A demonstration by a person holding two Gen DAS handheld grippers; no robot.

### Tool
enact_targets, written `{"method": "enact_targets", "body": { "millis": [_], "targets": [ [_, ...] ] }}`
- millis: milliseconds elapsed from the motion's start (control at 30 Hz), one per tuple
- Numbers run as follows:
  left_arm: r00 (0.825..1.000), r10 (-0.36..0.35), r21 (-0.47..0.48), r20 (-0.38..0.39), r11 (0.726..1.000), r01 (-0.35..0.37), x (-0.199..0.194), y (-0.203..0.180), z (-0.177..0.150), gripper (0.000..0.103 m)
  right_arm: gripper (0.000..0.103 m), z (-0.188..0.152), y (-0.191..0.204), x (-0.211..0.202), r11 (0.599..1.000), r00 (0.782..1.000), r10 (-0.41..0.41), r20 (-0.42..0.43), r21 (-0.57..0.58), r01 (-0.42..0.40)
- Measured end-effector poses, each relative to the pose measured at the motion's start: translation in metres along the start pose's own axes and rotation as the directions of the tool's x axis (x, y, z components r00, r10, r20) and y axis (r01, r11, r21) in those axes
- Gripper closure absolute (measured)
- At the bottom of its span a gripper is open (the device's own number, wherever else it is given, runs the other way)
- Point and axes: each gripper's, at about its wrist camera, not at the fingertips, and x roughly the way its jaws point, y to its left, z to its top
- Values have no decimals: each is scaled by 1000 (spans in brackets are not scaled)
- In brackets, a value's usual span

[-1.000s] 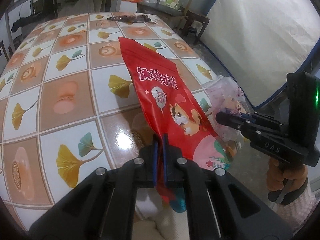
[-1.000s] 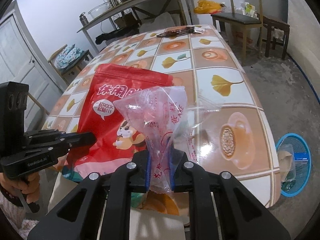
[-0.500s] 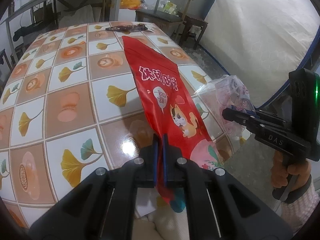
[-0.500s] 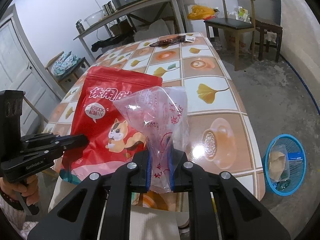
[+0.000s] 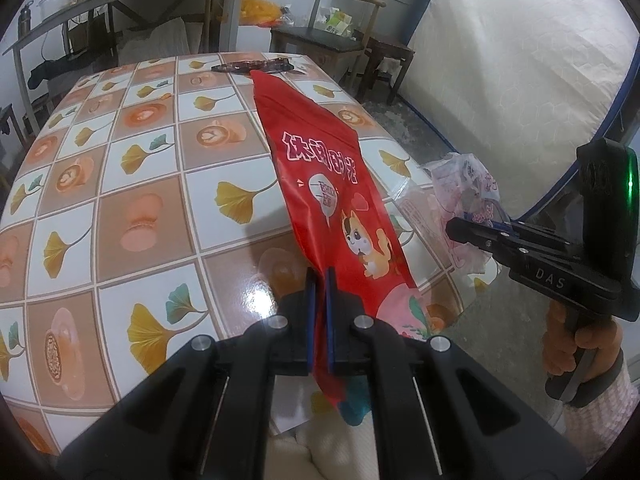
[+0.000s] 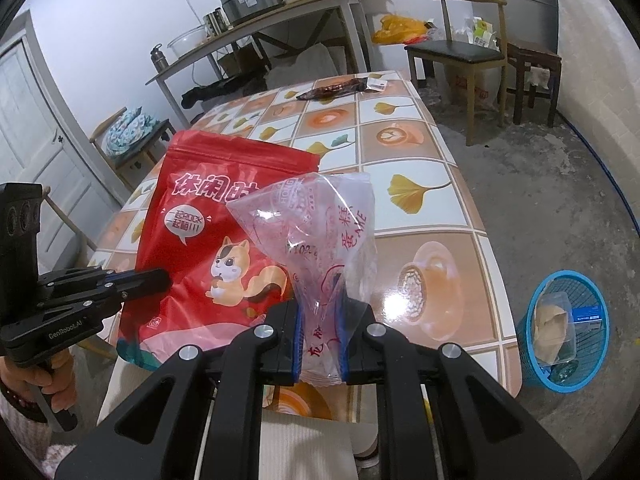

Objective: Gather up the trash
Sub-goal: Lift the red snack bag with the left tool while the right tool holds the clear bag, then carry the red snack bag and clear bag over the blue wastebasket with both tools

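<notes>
Above the near edge of the table [image 5: 120,208], we hold two pieces of trash up off the patterned cloth, one in each tool. Our left gripper [image 5: 319,280] is clamped tight on the lower edge of the red snack pouch [image 5: 320,176], which stands up from the jaws and leans away over the table. In the right wrist view the same pouch [image 6: 208,240] shows its printed front with a cartoon animal, and the left gripper [image 6: 160,278] bites its left edge. Our right gripper [image 6: 320,312] is closed on the bunched lower end of the clear plastic bag [image 6: 316,232], whose wider end fans upward in front of the red pouch. From the left wrist view that bag [image 5: 468,196] hangs off the right edge of the table, pinched by the right gripper [image 5: 454,230], with a hand [image 5: 580,344] and a sleeve below it.

At the far end of the table a dark wrapper [image 6: 336,89] lies flat, with a small white label just beside it. On the floor off the near right corner of the table stands a blue basket [image 6: 538,304], already holding a clear wrapper and a small box. Beyond the table we see a wooden chair [image 6: 456,48] and a long side table [image 6: 256,28] bearing pots.
</notes>
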Motion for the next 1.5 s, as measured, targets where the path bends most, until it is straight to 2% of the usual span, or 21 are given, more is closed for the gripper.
{"method": "enact_targets", "body": {
  "millis": [233,333,733,1500],
  "targets": [
    [998,-42,-8,37,999,42,-10,1,6,100,90,2,-5,-12,1000,999,-21,33,18,20],
    [995,-85,-14,54,996,86,-14,-2,11,100,90,3,-10,-20,999,998,-34,53,36,32],
    [982,-179,19,53,984,178,-7,-29,35,101,90,-1,-44,-52,990,987,-84,136,122,68],
    [973,-232,131,14,965,228,17,-92,56,101,90,-32,-112,-103,957,963,-163,215,274,101]
  ]
}}
